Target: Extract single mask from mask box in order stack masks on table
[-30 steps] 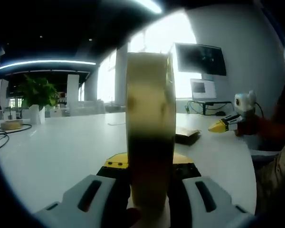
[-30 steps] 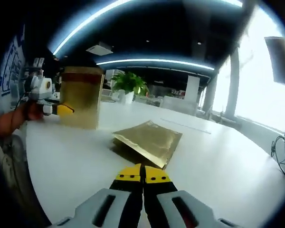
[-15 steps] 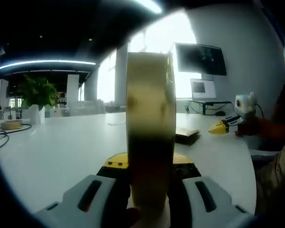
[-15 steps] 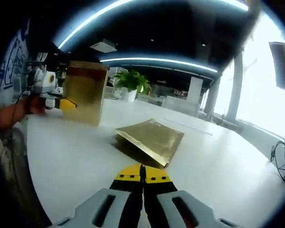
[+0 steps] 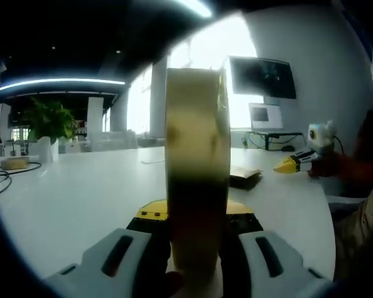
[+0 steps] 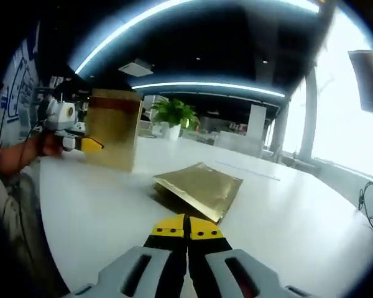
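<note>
On a white desk (image 6: 311, 230) in an open office, the left gripper (image 5: 196, 214) holds an upright gold mask box (image 5: 196, 167) clamped between its yellow-tipped jaws, the box standing edge-on and close in the left gripper view; in the right gripper view the same mask box (image 6: 115, 129) stands at the far left of the desk with the left gripper (image 6: 90, 144) at its side. The right gripper (image 6: 186, 226) hovers low over the desk with its jaws pressed together and nothing between them (the yellow tips meet in a single seam). Just ahead of it lies a flat gold mask packet (image 6: 199, 187), one edge lifted slightly off the surface, well apart from the box. From the left gripper view that packet (image 5: 244, 176) shows as a dark, thin shape on the desk past the box's right edge, with the right gripper (image 5: 286, 165) beyond it, a person's hand (image 5: 336, 166) behind its yellow tip. A potted plant (image 6: 173, 117) stands at the far end of the desk, a wall screen (image 5: 262, 77) hangs beside bright windows, and a cable (image 5: 6, 177) trails across the desk's left side.
</note>
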`<state>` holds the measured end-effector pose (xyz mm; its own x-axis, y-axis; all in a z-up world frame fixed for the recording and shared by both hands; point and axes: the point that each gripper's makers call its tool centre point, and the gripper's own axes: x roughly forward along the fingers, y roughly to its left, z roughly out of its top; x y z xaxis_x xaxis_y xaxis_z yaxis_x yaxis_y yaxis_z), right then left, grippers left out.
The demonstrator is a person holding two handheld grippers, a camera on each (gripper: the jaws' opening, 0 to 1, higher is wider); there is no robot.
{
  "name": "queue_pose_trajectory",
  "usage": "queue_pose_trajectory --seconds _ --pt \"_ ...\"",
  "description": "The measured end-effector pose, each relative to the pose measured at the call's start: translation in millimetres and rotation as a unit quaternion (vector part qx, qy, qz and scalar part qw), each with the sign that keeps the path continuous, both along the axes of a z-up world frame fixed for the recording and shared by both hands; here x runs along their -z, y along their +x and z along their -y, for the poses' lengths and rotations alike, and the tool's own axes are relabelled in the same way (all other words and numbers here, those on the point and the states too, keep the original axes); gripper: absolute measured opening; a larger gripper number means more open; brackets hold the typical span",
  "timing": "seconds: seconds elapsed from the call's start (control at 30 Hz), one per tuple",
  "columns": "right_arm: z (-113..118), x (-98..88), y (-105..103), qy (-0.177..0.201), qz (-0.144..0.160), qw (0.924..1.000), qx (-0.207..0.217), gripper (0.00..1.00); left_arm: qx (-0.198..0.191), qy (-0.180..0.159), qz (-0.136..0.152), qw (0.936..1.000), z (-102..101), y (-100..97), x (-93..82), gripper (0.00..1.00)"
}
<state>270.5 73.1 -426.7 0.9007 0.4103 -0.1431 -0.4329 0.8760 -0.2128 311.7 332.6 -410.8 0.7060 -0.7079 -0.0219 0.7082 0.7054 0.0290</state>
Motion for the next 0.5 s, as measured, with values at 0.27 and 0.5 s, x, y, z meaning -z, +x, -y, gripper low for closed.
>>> queue_pose_trajectory --seconds 0.27,0.5 --pt "0.3 -0.4 -0.8 -0.004 0.001 1.0 0.001 0.0 0.0 0.0 0.0 1.0 -0.4 -0.1 0.1 0.2" --pt "0.8 -0.8 -1.1 0.0 -0.001 1.0 0.006 0.0 0.0 -0.001 0.0 1.0 -0.2 -0.5 0.2 0.2"
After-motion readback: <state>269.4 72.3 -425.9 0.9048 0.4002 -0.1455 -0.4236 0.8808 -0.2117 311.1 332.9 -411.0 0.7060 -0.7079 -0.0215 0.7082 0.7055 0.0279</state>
